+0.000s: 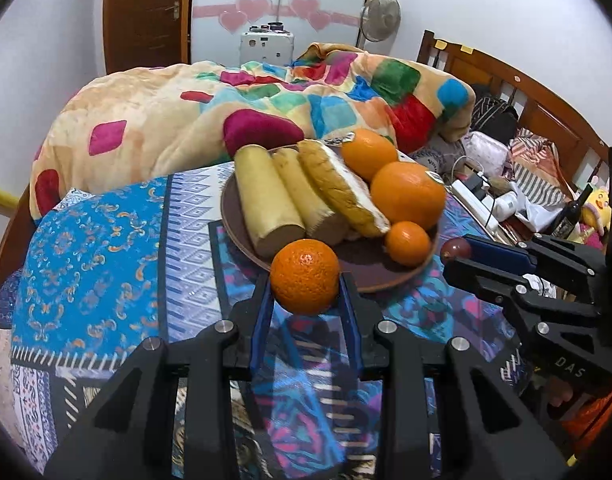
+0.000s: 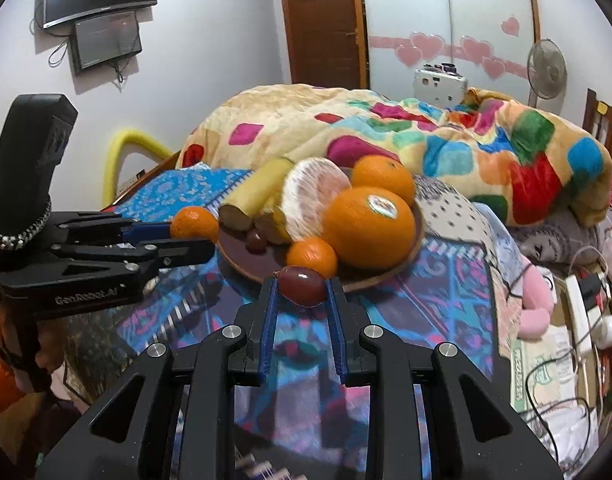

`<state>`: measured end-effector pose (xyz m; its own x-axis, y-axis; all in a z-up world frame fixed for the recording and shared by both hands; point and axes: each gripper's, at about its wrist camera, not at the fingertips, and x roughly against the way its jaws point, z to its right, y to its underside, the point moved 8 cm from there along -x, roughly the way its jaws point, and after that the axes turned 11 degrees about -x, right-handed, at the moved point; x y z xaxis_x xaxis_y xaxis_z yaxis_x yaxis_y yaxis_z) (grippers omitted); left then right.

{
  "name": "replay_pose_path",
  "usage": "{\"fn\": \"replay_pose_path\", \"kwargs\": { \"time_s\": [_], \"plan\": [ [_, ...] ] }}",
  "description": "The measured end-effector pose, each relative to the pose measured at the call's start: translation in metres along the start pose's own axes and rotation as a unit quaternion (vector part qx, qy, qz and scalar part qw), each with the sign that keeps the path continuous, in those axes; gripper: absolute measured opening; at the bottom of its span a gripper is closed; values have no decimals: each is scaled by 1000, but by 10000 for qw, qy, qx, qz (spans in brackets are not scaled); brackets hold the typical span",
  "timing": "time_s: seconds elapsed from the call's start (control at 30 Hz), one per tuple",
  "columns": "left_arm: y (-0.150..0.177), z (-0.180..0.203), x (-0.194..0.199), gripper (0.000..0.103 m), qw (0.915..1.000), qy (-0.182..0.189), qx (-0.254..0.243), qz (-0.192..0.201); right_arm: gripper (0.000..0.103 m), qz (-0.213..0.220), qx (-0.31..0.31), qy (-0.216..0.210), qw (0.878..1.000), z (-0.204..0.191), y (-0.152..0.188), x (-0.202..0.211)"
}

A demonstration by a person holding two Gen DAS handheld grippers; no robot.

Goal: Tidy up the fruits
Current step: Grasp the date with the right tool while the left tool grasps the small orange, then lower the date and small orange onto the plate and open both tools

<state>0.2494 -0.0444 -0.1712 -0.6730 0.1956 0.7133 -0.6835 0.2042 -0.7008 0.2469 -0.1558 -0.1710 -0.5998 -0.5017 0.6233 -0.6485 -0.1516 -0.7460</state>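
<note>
2 fruits are in hand at once. the left gripper (image 1: 306, 280) has its fingers closed on a small mandarin (image 1: 305, 276), pads pressing its sides at about the widest part, the fruit lifted clear of the patterned cloth (image 1: 98, 240) and hanging just in front of the brown plate (image 1: 370, 276). the right gripper (image 2: 302, 286) is clamped on a dark red grape (image 2: 301, 285), also held near the plate's front rim.

the mandarin looks light, with a loose, slightly pebbled skin that gives under pressure; a grip across the middle is sound, but a harder squeeze would likely bruise it. being round, it could roll out forward if the fingers slacken. the grape is the touchier piece: tiny, smooth, slippery and soft, so it probably wants only just enough pinch, centred on the pads, or it may squirt out or split.

on the plate lie 2 large oranges (image 1: 408, 196), another small mandarin (image 1: 407, 243), pale yellow banana-like pieces (image 1: 266, 204) and a peeled pomelo wedge (image 2: 314, 196); a grape or 2 seem to sit beside them, though that is blurred. the plate is crowded, so anything set on it may roll.
</note>
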Motion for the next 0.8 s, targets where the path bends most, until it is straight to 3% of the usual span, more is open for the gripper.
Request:
{"fn": "replay_pose_path", "kwargs": {
  "time_s": [0.27,0.8],
  "plan": [
    [-7,-6,-12,32,9999,41,-96,34,22,-1,219,-54,9997,-17,-12,-18],
    [-12,-7,-22,37,9996,277,-28,29,25,-16,378,107,9992,-16,-19,-31]
  ]
}}
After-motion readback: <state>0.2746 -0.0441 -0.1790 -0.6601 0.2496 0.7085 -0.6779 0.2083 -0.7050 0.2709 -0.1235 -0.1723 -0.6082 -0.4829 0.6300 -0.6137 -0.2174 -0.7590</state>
